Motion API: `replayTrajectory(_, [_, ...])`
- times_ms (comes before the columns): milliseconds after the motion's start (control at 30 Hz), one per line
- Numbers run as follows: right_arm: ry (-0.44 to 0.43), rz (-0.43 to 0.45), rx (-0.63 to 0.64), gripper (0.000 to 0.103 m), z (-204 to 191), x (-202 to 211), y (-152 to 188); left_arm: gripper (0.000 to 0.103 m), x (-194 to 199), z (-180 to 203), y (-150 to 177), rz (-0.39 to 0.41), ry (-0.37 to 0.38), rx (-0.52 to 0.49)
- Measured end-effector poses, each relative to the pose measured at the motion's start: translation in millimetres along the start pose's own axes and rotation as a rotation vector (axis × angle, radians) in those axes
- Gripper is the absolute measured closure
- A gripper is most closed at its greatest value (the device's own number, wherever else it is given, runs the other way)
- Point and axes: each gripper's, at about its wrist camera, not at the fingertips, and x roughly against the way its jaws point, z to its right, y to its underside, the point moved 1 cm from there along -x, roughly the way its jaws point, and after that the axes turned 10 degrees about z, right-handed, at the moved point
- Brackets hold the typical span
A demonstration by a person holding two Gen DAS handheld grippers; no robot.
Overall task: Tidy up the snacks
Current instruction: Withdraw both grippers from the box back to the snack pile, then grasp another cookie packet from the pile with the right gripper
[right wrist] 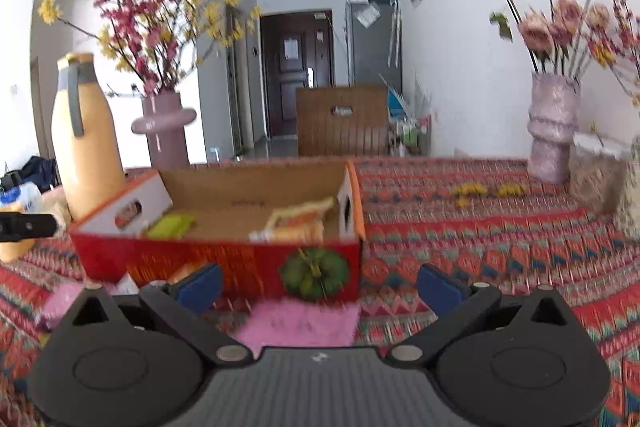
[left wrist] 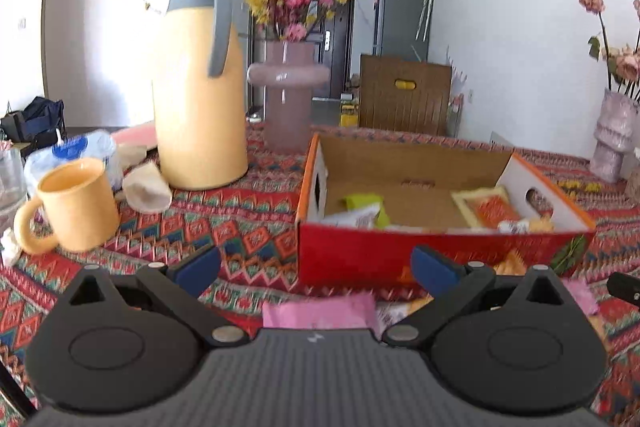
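In the left wrist view, a matte yellow mug (left wrist: 74, 207) sits at the left edge, with crumpled paper cups (left wrist: 146, 185) and a plastic water bottle (left wrist: 76, 151) just behind it. Right of these rises a tall yellow thermos jug (left wrist: 200, 99) with a grey handle, then a smooth mauve vase (left wrist: 288, 95) of pink and yellow blossoms. All stand on a bench covered by a red geometric-patterned cloth (left wrist: 224, 223). Right of centre lies the open cardboard box (left wrist: 400, 259), red outside and plain brown inside, its long axis running left to right across the frame; it holds a green packet (left wrist: 366, 207) at its left end and an orange packet (left wrist: 494, 209) at its right. A pink snack packet (left wrist: 320, 311) lies flat on the cloth in front of the box, low in the frame between the spread blue pads of the left gripper (left wrist: 316, 267), which grips nothing. In the right wrist view, another pink packet (right wrist: 300, 323) lies likewise before the box (right wrist: 224, 263), between the parted pads of the right gripper (right wrist: 320, 285), also empty. At far right stands a textured pale-pink vase (right wrist: 554, 127) of faded roses.
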Motion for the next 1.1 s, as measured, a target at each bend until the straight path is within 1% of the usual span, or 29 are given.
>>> replayTrajectory(100, [0.014, -0.042, -0.027, 0.0, 7.7, -1.2, 15.7, 0.0, -5.3, -2.1, 14.4, -0.009, 0.001, -0.016])
replayTrajectory(200, [0.018, -0.06, -0.047, 0.0, 12.4, -4.0, 26.9, 0.0, -13.7, -2.1, 28.1, -0.028, -0.01, -0.03])
replayTrajectory(367, [0.018, -0.062, -0.086, 0.0, 17.2, -8.7, 34.8, 0.0, -13.6, -2.0, 30.1, -0.025, 0.012, -0.025])
replayTrajectory(733, [0.011, -0.056, -0.104, 0.0, 19.5, -9.4, 34.0, 0.0, -12.9, -3.2, 32.1, -0.026, 0.058, 0.004])
replayTrajectory(800, [0.011, -0.041, -0.109, 0.0, 20.4, -6.8, 33.7, 0.0, -13.1, -4.3, 32.1, -0.028, 0.068, 0.014])
replayTrajectory(900, [0.045, 0.003, -0.114, 0.0, 22.0, 1.3, 33.1, 0.0, -12.4, -6.3, 32.0, -0.032, 0.081, 0.031])
replayTrajectory(967, [0.048, 0.027, -0.116, 0.0, 21.8, 8.3, 32.7, 0.0, -12.0, -7.3, 31.8, -0.03, 0.088, 0.037])
replayTrajectory(1100, [0.025, -0.019, -0.108, 0.0, 16.3, 12.7, 34.6, 0.0, -9.9, -8.3, 31.9, -0.028, 0.116, 0.049])
